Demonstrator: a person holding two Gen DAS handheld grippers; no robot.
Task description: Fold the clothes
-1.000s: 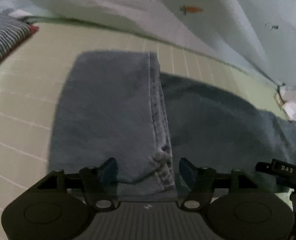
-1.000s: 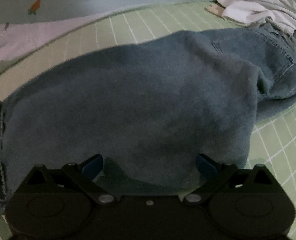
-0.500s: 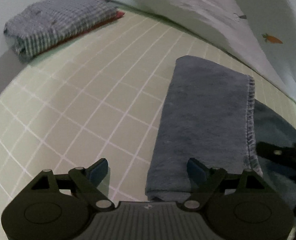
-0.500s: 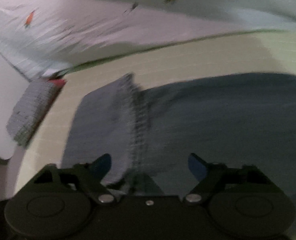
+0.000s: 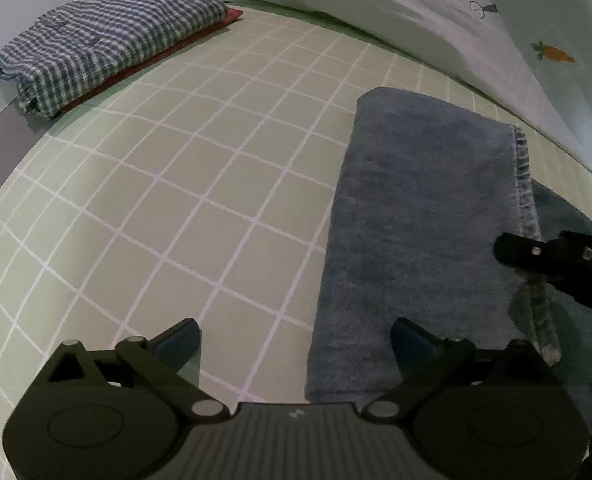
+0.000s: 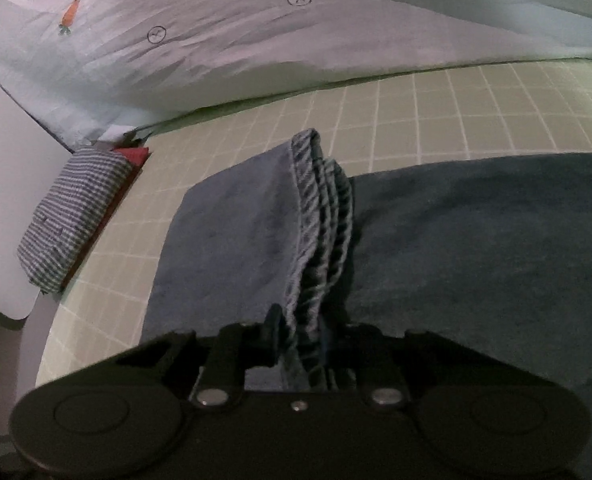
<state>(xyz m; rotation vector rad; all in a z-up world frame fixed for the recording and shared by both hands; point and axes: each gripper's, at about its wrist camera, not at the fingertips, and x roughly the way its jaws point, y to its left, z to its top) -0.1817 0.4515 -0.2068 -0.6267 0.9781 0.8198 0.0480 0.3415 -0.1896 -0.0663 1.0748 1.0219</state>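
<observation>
Closest in the left wrist view, the left claw (image 5: 292, 338) has just been opening and stands wide apart above a pale green bed sheet printed with a white grid (image 5: 184, 184), nothing between its blue pads; one pad hovers over the near left corner of the folded blue denim jeans (image 5: 423, 216). Closest in the right wrist view, the right claw (image 6: 301, 332) has just been closing and is clamped on the stitched hem edges of the jeans (image 6: 319, 216), several layers gathered and lifted between its fingers. The jeans lie flat on the sheet, a paler folded panel over darker denim that spreads off to the right. Farther left, near the bed's edge, sits a folded blue and white checked shirt (image 5: 108, 36) on a flat red cloth (image 5: 232, 16). Farthest back lies a pale blue quilt printed with small orange carrots (image 6: 224, 32).
</observation>
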